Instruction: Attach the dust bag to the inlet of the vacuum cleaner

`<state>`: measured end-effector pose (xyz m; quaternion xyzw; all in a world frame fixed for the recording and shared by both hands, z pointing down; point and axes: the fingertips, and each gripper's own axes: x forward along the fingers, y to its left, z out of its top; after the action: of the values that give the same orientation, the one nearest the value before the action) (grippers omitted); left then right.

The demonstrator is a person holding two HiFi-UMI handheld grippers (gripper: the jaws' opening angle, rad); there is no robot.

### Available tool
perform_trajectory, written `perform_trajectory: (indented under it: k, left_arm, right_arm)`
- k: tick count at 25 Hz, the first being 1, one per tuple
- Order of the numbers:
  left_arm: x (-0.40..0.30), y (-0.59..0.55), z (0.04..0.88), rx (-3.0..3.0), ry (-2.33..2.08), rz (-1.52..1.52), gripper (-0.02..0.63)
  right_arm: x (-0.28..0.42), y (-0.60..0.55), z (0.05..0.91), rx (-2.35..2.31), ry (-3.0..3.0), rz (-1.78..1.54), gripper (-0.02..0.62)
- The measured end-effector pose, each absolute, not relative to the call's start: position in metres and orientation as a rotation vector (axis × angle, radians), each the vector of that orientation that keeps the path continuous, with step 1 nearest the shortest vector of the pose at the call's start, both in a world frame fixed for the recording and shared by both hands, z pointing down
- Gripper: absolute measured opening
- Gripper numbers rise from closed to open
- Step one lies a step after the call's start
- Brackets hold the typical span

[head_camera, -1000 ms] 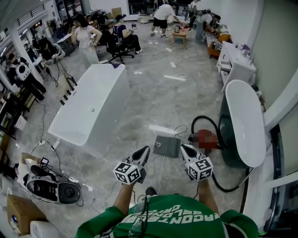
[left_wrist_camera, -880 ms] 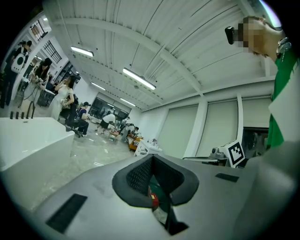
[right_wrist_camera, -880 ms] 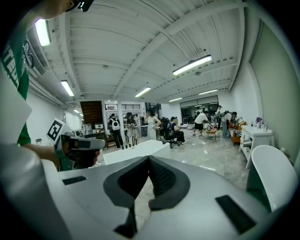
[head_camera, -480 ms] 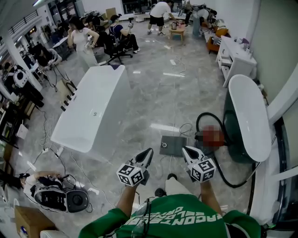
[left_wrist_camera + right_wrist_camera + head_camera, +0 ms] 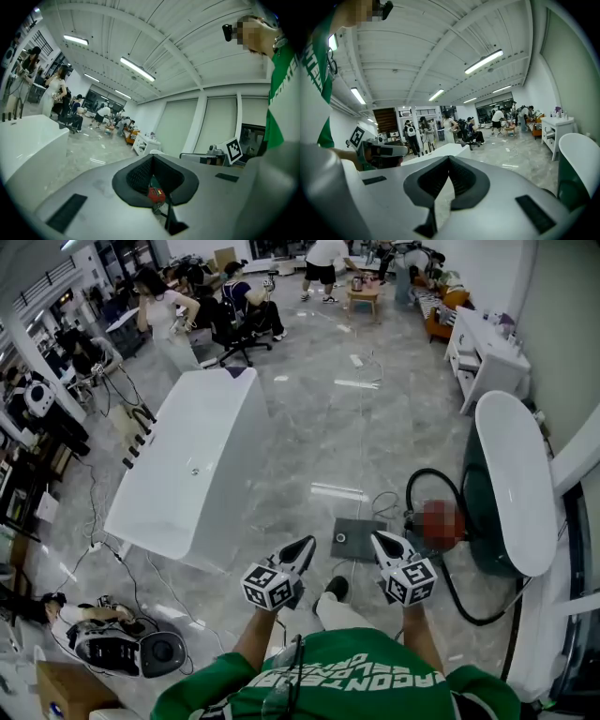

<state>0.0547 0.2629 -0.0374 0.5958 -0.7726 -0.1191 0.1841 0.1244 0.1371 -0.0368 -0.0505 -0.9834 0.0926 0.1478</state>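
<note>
In the head view the flat grey dust bag (image 5: 358, 540), with a round hole near its left edge, lies on the marble floor. The red vacuum cleaner (image 5: 441, 523) sits just to its right, partly covered by a mosaic patch, and its black hose (image 5: 427, 479) loops around it. My left gripper (image 5: 304, 546) and right gripper (image 5: 379, 541) are held side by side at chest height, short of the bag, both shut and holding nothing. In the left gripper view (image 5: 153, 157) a red bit shows through the slot under the shut jaws. The right gripper view (image 5: 449, 158) shows only floor there.
A long white bathtub (image 5: 187, 474) stands to the left and an oval white tub (image 5: 511, 479) to the right, against the wall. Cables trail over the floor. A black-and-white machine (image 5: 122, 648) lies at lower left. People and office chairs are at the far end. My shoe (image 5: 336, 589) is near the bag.
The person has stepped forward, and a shoe now shows just below the bag. Both grippers keep the same pose, shut and empty. The bag and vacuum have not moved on the floor.
</note>
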Motion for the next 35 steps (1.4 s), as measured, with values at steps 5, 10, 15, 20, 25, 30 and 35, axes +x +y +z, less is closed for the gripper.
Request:
perform_trajectory:
  k: [5,10,15,20,25,30,35]
  left_arm:
    - [-0.003,0.246,-0.041,1.706,-2.17,-0.304,0.005]
    - [-0.058,0.226,-0.041,1.727,-2.166,-0.295,0.004]
    - [-0.088,0.204,-0.043,1.755,-2.148,-0.292,0.005]
    - [-0.109,0.197,-0.04,1.778,-2.12,-0.276,0.005]
    - [-0.122,0.184,-0.037,1.82,-2.064,-0.254,0.005]
    - [-0.125,0.138,-0.036,1.91,-1.976,-0.238,0.005]
    - [-0.13,0.1,-0.036,2.032,-1.839,-0.217,0.004]
  right_arm:
    - [0.065,0.125,-0.041,-0.156,-2.833,0.246,0.008]
    - [0.012,0.104,-0.044,-0.137,-2.841,0.221,0.008]
    - [-0.019,0.082,-0.041,-0.107,-2.832,0.236,0.008]
    - [-0.042,0.079,-0.037,-0.093,-2.824,0.239,0.008]
    - [-0.045,0.07,-0.035,-0.008,-2.822,0.264,0.008]
    - [-0.029,0.034,-0.03,0.165,-2.809,0.304,0.008]
    - [-0.016,0.007,-0.032,0.373,-2.792,0.327,0.008]
